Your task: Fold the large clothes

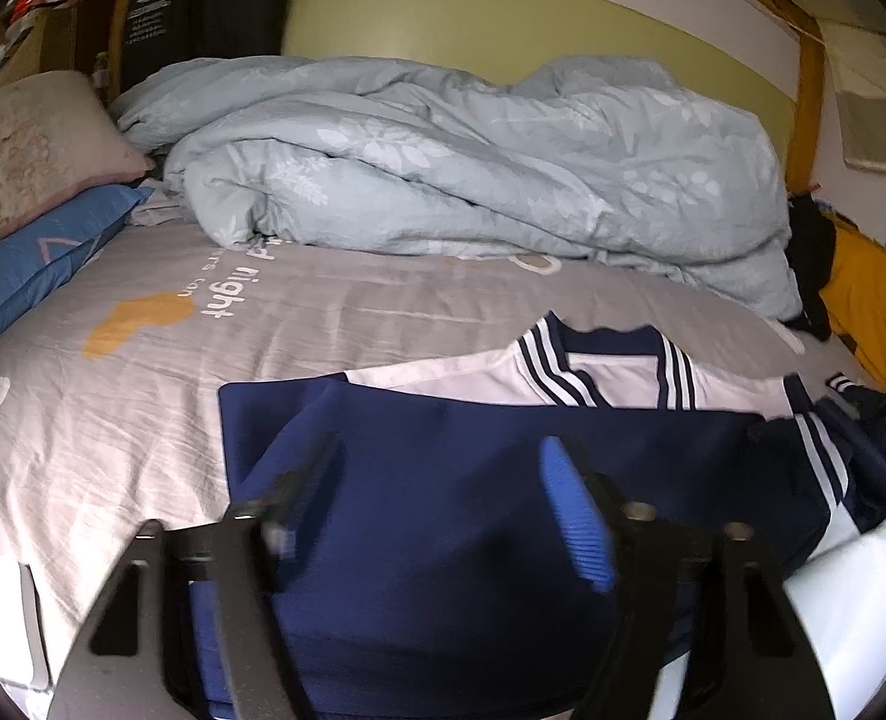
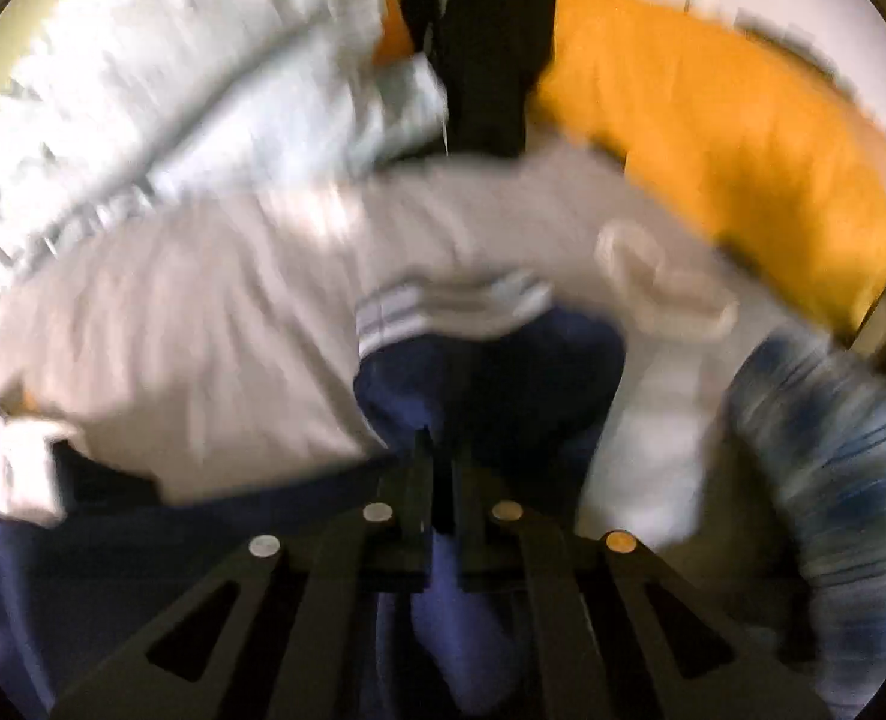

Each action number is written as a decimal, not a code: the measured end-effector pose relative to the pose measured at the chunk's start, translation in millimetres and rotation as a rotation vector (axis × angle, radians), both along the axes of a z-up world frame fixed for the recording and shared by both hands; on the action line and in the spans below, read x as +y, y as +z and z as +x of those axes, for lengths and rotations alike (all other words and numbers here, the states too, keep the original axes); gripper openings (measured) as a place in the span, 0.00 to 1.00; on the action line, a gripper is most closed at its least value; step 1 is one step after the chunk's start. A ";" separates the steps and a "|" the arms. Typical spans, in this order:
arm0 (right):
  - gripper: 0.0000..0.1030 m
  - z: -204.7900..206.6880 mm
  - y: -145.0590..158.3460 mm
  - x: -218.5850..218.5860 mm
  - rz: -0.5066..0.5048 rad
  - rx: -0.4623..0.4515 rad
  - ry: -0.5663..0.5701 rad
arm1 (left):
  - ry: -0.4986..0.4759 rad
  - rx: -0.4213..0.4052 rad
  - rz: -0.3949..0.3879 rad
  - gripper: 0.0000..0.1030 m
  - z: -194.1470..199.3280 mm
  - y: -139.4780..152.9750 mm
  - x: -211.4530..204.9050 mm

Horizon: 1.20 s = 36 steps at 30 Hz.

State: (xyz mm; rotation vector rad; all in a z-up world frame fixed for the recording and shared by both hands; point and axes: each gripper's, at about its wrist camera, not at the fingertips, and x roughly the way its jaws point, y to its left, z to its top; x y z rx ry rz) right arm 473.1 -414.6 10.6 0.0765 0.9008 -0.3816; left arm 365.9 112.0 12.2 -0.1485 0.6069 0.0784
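Left tongs (image 1: 443,492) of mine hover spread apart over a navy-and-white striped jacket (image 1: 443,420) on the grey bed sheet (image 1: 113,420) — right tongs (image 2: 443,480) clamp its navy cloth.

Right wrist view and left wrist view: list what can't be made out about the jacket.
- Right wrist view: motion blur smears the jacket; the right gripper covers the pinched fold.
- Left wrist view: the jacket's near hem is hidden behind the open left gripper and cut by the bottom edge.
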 end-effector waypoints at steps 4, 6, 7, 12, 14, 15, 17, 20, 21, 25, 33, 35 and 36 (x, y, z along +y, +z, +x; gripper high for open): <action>0.04 -24.0 71.9 40.2 0.005 -0.204 0.115 | -0.003 -0.010 -0.057 0.52 -1.8 4.5 10.1; 0.04 -35.0 104.2 73.1 0.031 -0.273 0.208 | -0.001 -0.015 -0.059 0.52 -3.1 7.0 12.1; 0.04 -39.9 115.7 89.9 0.046 -0.296 0.251 | -0.001 -0.018 -0.057 0.52 -3.6 8.2 12.3; 0.04 -65.6 148.4 195.0 0.112 -0.401 0.439 | 0.010 -0.044 -0.063 0.52 -8.3 13.8 14.8; 0.04 -75.7 143.4 227.1 0.183 -0.424 0.483 | 0.010 -0.041 -0.074 0.52 -7.1 13.8 16.3; 0.04 -78.8 135.5 244.4 0.216 -0.424 0.516 | 0.008 -0.037 -0.082 0.52 -6.3 13.2 17.3; 0.04 -83.5 110.9 275.6 0.258 -0.396 0.584 | 0.001 -0.029 -0.100 0.52 -5.3 12.1 18.8; 0.04 -85.1 60.8 308.9 0.278 -0.325 0.614 | 0.001 -0.025 -0.104 0.52 -5.1 12.1 19.3; 0.04 -82.8 42.6 315.8 0.301 -0.293 0.613 | 0.001 -0.026 -0.103 0.52 -5.3 12.3 19.2; 0.04 -79.8 -14.0 312.9 0.358 -0.208 0.492 | 0.013 -0.048 -0.045 0.54 -5.4 13.3 15.1; 0.30 -100.9 6.8 266.9 0.564 -0.236 0.611 | -0.083 -0.012 -0.151 0.67 6.2 -1.7 7.6; 0.41 -110.6 22.2 244.9 0.538 -0.323 0.571 | -0.102 0.014 -0.176 0.68 12.7 -8.3 2.6; 0.41 -113.4 27.6 237.2 0.502 -0.352 0.538 | -0.112 0.024 -0.191 0.69 16.4 -10.8 0.5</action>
